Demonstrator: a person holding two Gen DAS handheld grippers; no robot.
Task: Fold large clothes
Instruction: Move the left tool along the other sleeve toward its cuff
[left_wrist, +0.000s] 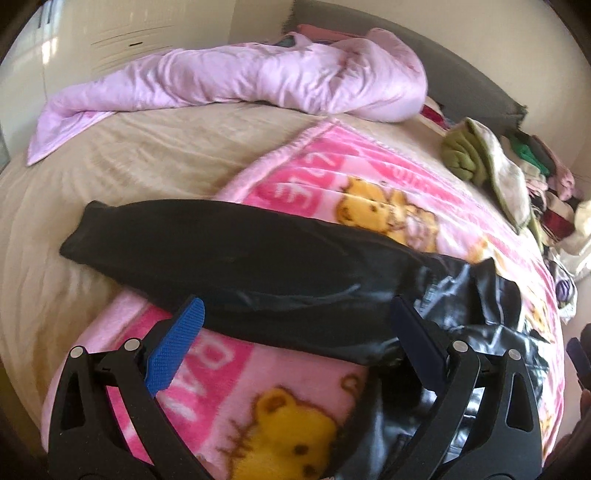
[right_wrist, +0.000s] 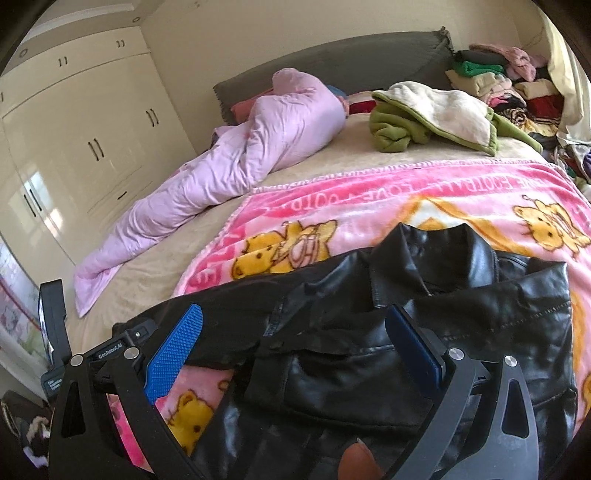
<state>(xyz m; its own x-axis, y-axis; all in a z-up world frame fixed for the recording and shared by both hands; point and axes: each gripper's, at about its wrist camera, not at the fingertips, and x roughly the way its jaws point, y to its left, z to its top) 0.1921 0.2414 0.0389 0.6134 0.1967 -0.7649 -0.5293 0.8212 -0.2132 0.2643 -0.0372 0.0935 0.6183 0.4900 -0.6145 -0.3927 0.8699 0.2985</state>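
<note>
Here, a black leather jacket (right_wrist: 424, 332) lies spread on the pink bear blanket (right_wrist: 369, 199) covering the bed.
Both the left claw (left_wrist: 295, 314) and right claw (right_wrist: 295, 321) hover released above it, grasping nothing.

**Camera setup: two wrist fisheyes over the bed**

Left wrist view: close above the black leather jacket (left_wrist: 280, 266), looking forward along its own blue-padded fingers (left_wrist: 176, 347) toward the headboard. One sleeve crosses the frame from 9 to 3 o'clock. Lilac duvet (left_wrist: 229, 81) at 12 o'clock, clothes pile (left_wrist: 532, 162) at 2 o'clock.

Right wrist view: equally close, set further right, over the jacket's collar (right_wrist: 436, 254) and front. Facing the headboard (right_wrist: 332, 62) at 12 o'clock, wardrobe (right_wrist: 85, 122) at 10 o'clock. The left gripper's body (right_wrist: 122, 345) shows at 8 o'clock.

Shared: jacket, pink bear blanket (right_wrist: 369, 206), duvet, green-and-cream garment (right_wrist: 424, 114).
</note>
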